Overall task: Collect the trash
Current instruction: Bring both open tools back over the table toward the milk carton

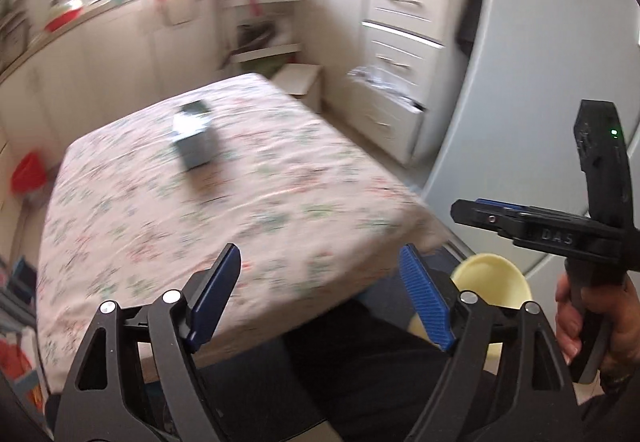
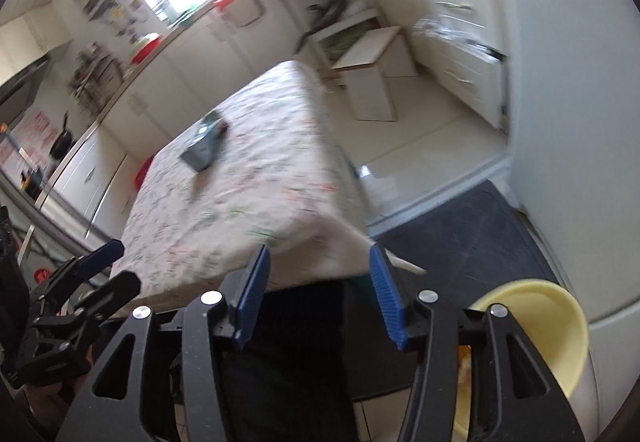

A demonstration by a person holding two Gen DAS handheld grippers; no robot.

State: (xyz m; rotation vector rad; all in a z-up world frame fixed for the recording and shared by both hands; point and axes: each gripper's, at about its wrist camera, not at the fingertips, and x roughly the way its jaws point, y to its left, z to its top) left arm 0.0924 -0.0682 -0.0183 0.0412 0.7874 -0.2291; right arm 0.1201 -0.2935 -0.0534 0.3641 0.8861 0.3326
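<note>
Over the table (image 1: 280, 210), both the left gripper (image 1: 320, 294) and the right gripper (image 2: 320, 294) gape empty (frames blurred); a hasty grab could topple the carton (image 1: 194, 140).

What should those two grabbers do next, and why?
Probably move the left gripper forward to the small grey-green carton on the floral tablecloth: both it and the right gripper are open and empty, and the carton looks like the only trash there.

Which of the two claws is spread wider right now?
The left claw, in the left view: its blue fingers stand wider apart than the right claw's. Both are empty.
</note>
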